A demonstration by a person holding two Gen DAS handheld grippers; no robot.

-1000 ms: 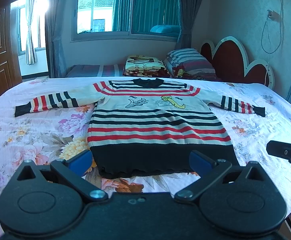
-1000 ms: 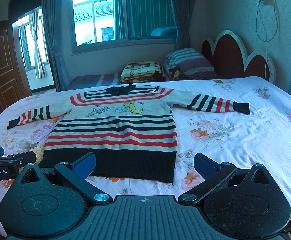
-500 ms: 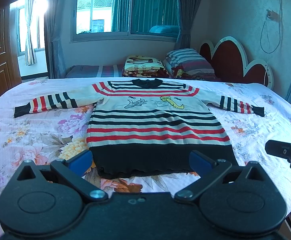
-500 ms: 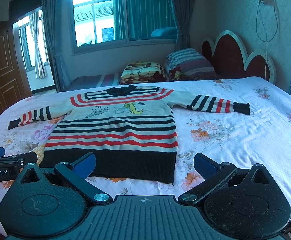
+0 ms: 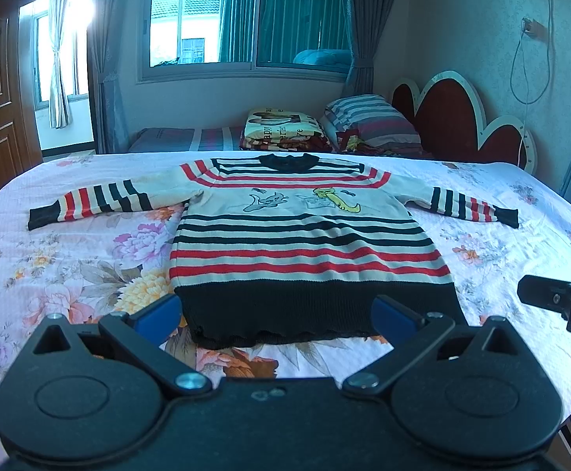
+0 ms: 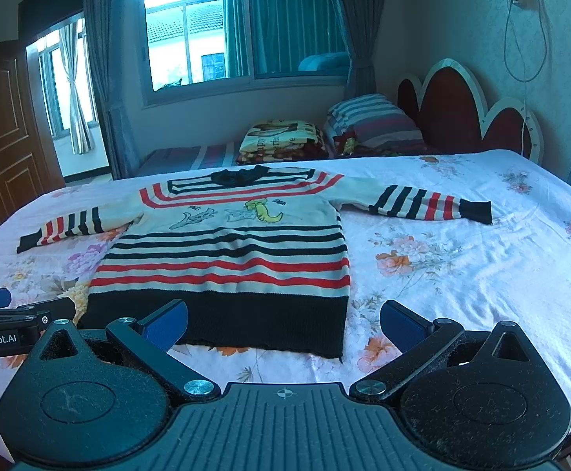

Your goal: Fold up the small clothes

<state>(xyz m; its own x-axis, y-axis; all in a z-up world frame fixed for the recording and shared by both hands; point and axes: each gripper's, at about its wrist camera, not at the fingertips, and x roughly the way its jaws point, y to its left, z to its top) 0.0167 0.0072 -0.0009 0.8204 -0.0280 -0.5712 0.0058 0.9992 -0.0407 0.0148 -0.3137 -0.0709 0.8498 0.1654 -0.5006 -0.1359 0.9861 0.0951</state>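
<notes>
A small striped sweater (image 5: 301, 243) in cream, red and black, with a cartoon print on the chest, lies flat and face up on the floral bedsheet (image 5: 70, 271), both sleeves spread out. It also shows in the right wrist view (image 6: 226, 259). My left gripper (image 5: 275, 314) is open and empty, just above the black hem at the near edge. My right gripper (image 6: 283, 322) is open and empty, near the hem's right corner. Each gripper shows at the edge of the other's view: the right gripper (image 5: 560, 302) and the left gripper (image 6: 15, 314).
Folded blankets (image 5: 285, 133) and a striped pillow (image 5: 371, 121) are stacked beyond the bed's far edge, beside a red headboard (image 5: 458, 117). A window (image 5: 246, 19) and a wooden door (image 6: 3, 129) are behind. Bare sheet (image 6: 462, 259) lies right of the sweater.
Both views have shifted only slightly. The sweater lies as before and both grippers stay open.
</notes>
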